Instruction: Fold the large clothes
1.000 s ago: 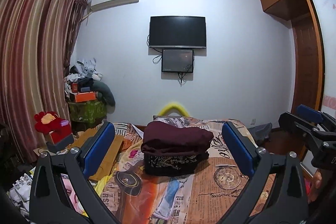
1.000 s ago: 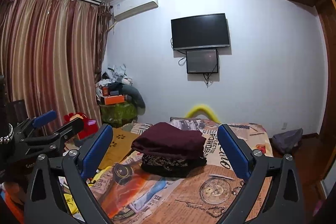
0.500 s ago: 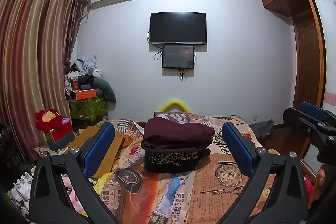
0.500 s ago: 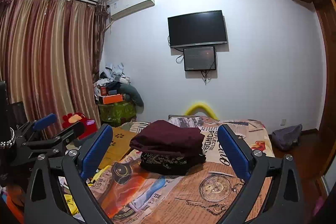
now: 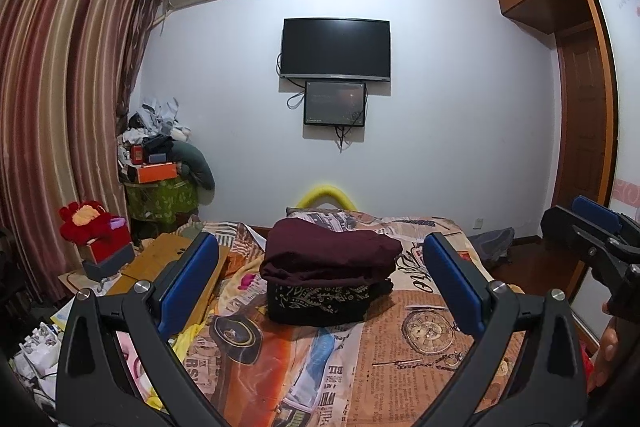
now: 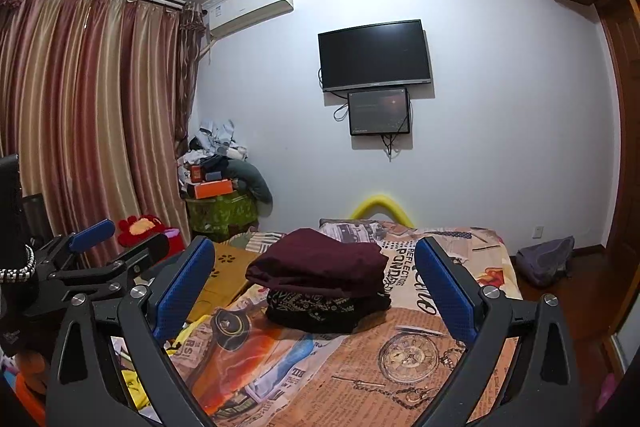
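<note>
Right now both of my grippers hang in the air above the near end of the bed (image 5: 400,359), and neither touches anything. My left gripper (image 5: 320,283) has its blue fingers (image 5: 188,283) spread wide with nothing between them, and my right gripper (image 6: 316,287) stands the same way, its fingers (image 6: 444,295) wide apart and empty. Straight ahead of both pairs of fingers, framed in the gap between them, sits the stack of folded clothes (image 5: 328,267) on the patterned bedspread (image 6: 360,367). A maroon garment (image 6: 320,263) lies folded on top, and a black garment with a pale print (image 6: 320,311) lies under it, the two touching. The stack is well beyond my fingertips. Off to the right of my left fingers I see my right gripper's arm at the edge of the left wrist view, and my left gripper shows at the left edge of the right wrist view. Far beyond the stack a dark television (image 5: 335,49) hangs on the wall, with striped curtains (image 6: 80,115) to the left.
</note>
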`<state>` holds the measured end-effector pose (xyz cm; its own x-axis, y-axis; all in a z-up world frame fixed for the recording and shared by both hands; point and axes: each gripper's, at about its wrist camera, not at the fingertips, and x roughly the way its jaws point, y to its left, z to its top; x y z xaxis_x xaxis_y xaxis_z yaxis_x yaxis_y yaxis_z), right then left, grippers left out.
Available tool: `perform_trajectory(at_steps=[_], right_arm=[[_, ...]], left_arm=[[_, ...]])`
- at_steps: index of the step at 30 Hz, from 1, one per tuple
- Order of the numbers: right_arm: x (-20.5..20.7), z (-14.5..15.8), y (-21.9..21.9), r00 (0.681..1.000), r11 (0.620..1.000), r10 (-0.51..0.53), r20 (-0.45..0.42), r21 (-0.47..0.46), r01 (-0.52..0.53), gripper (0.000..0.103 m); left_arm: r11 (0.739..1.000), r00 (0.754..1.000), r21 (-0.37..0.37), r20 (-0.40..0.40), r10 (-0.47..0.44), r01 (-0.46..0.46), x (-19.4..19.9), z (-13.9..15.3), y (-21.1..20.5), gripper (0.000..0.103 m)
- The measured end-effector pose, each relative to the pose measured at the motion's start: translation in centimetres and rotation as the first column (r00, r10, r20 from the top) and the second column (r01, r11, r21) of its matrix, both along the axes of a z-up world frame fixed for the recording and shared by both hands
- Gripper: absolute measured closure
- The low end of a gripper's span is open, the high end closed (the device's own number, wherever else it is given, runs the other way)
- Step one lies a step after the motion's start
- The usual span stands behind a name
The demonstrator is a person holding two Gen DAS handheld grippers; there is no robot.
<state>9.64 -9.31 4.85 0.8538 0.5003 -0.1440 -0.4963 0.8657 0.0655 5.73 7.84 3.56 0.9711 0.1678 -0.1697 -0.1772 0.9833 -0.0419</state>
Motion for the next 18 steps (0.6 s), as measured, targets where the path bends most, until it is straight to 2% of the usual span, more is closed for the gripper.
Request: perform_trajectory(at_steps=[18], right_arm=[[0.45,-0.05,0.41,1.0,1.0,-0.022,0.0,-0.017,0.022,0.003]], left_arm=[[0.999,0.999,-0.027,-0.015,-0.037,0.037,0.26,-0.68,0.15,0.001]])
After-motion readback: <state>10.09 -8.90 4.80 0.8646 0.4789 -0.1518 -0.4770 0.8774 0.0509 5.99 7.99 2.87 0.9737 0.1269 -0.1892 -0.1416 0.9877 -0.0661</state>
